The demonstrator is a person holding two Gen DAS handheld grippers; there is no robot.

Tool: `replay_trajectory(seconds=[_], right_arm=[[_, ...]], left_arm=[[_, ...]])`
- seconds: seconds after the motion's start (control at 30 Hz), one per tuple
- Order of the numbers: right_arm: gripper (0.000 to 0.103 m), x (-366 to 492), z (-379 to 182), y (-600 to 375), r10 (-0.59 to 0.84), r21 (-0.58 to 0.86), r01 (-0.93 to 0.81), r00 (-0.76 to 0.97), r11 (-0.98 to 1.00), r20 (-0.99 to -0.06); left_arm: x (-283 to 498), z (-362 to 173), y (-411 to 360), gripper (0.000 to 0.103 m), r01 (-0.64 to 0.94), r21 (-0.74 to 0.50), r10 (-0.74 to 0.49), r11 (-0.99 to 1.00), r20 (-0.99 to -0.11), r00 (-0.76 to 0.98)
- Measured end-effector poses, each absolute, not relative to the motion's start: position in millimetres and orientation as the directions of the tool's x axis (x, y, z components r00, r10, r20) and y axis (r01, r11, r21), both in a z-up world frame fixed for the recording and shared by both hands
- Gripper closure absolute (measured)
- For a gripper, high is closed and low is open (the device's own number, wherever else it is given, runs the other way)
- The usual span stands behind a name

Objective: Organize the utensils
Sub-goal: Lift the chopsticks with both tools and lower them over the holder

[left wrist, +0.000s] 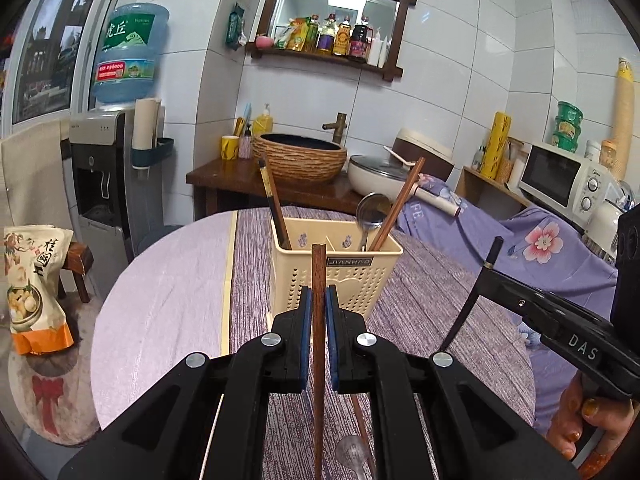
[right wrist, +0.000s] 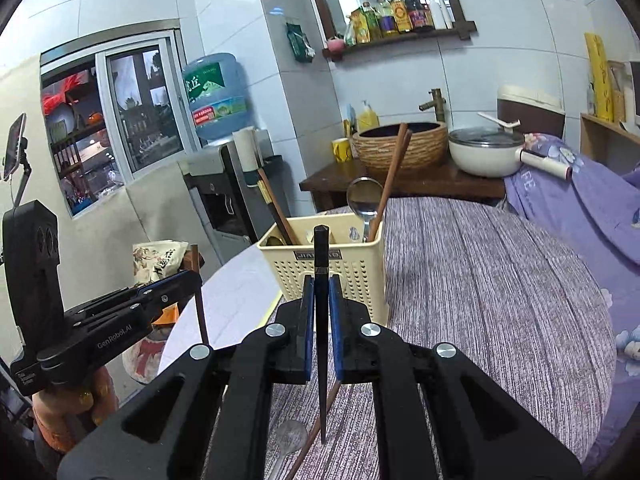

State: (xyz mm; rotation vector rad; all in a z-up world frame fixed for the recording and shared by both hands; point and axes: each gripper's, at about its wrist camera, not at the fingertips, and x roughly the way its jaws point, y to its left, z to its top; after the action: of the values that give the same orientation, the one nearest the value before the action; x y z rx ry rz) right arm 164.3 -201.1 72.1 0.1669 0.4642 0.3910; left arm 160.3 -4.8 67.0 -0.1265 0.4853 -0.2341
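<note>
My left gripper (left wrist: 319, 300) is shut on a brown wooden chopstick (left wrist: 318, 344), held upright above the table. My right gripper (right wrist: 321, 296) is shut on a black chopstick (right wrist: 321, 320), also upright; the same black chopstick (left wrist: 472, 292) shows at the right of the left wrist view. Ahead of both stands a cream perforated utensil holder (left wrist: 340, 268) (right wrist: 332, 264) with a dark chopstick (left wrist: 274, 204), a metal spoon (left wrist: 372, 212) and brown chopsticks (left wrist: 396, 208) in it. Another brown chopstick (right wrist: 316, 428) and a clear spoon (right wrist: 290, 440) lie on the cloth under the grippers.
The round table (left wrist: 168, 304) wears a purple striped cloth (right wrist: 480, 288). Behind it are a woven basin (left wrist: 300, 156) on a dark counter, a lidded white pot (left wrist: 376, 176), a water dispenser (left wrist: 100, 168), a microwave (left wrist: 560, 176) and floral purple fabric (left wrist: 540, 248) at right. A printed bag (left wrist: 34, 288) stands at left.
</note>
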Motion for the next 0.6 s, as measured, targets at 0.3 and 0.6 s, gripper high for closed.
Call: replay_trajectory(seconds=[0.3,0.6], right_arm=[[0.095,162,88,-196,0.402,0.223,-0.339,0.833,0.914,-0.381],[0.095,171,111,-186,0.398,0.182,-0.355,0.841,0.917,-0.367]], left_arm=[[153,80,-5,0.096,0.198,-0.16,-0.247,0.967,-0.413,0.877],[158,103,-12,0.096,0.223,-0.133,-0.257,0.966,-0.365,0.895]])
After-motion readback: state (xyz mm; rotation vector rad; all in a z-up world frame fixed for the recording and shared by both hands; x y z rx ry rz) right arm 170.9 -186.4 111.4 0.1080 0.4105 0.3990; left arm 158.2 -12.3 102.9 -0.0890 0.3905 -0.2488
